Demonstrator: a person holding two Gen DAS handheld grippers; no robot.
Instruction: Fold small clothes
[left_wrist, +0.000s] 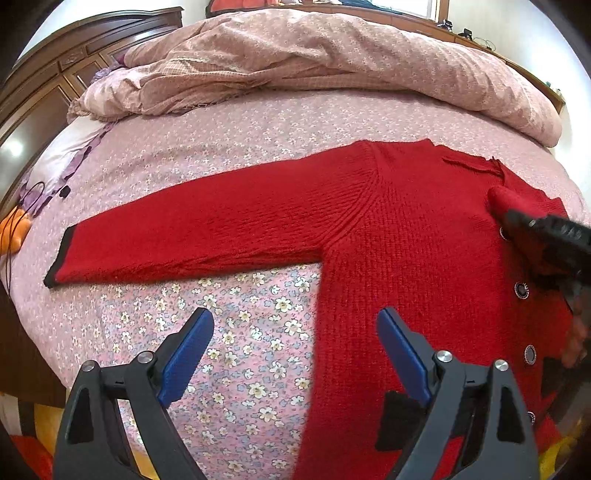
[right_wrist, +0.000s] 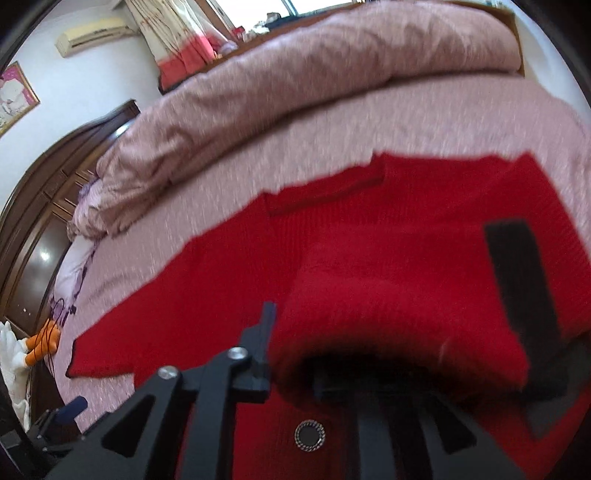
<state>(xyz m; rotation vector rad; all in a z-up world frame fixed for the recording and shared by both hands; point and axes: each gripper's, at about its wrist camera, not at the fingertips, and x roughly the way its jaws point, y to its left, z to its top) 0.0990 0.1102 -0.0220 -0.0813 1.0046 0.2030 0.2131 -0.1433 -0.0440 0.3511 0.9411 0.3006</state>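
Observation:
A red knit cardigan (left_wrist: 402, 236) with black cuffs and dark round buttons lies flat on the bed. Its left sleeve (left_wrist: 177, 236) stretches out to the left. My left gripper (left_wrist: 295, 332) is open and empty, hovering over the cardigan's left side edge near the hem. My right gripper (right_wrist: 332, 354) is shut on the cardigan's right sleeve (right_wrist: 399, 317), which drapes over its fingers above the cardigan's front; it shows in the left wrist view (left_wrist: 546, 236) at the right. A button (right_wrist: 309, 435) shows below it.
The bed has a pink floral sheet (left_wrist: 229, 354). A bunched pink quilt (left_wrist: 332, 59) lies along the far side. A dark wooden headboard (left_wrist: 40, 88) stands at the left. An orange toy (left_wrist: 14, 229) lies at the left edge.

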